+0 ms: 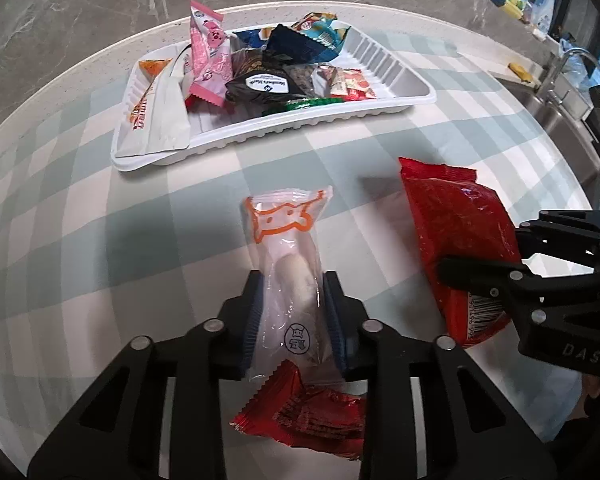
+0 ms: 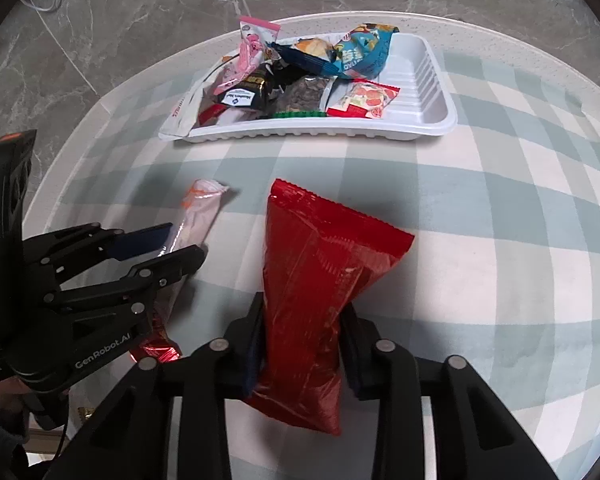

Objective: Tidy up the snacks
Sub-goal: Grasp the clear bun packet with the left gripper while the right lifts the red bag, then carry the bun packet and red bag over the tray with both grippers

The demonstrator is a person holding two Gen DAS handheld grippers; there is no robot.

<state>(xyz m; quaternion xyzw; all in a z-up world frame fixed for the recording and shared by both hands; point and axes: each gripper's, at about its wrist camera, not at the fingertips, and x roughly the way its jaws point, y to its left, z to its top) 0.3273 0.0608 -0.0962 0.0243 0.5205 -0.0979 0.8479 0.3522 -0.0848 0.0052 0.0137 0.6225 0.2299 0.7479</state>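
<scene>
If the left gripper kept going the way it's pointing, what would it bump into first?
Probably the checked tablecloth, since the left gripper points steeply down, shut on the clear snack packet. The white tray lies farther ahead.

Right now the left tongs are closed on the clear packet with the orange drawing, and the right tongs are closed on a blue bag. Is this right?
Not quite. The right tongs are closed on a red bag, not a blue one, as the right wrist view shows. The left tongs do hold the clear packet with the orange drawing.

Black linkage fingers (image 1: pixel 256 312), blue pads (image 1: pixel 334 320), silver pivot screws (image 1: pixel 213 325), white "GenRobot.AI" lettering (image 2: pixel 102 350).
</scene>
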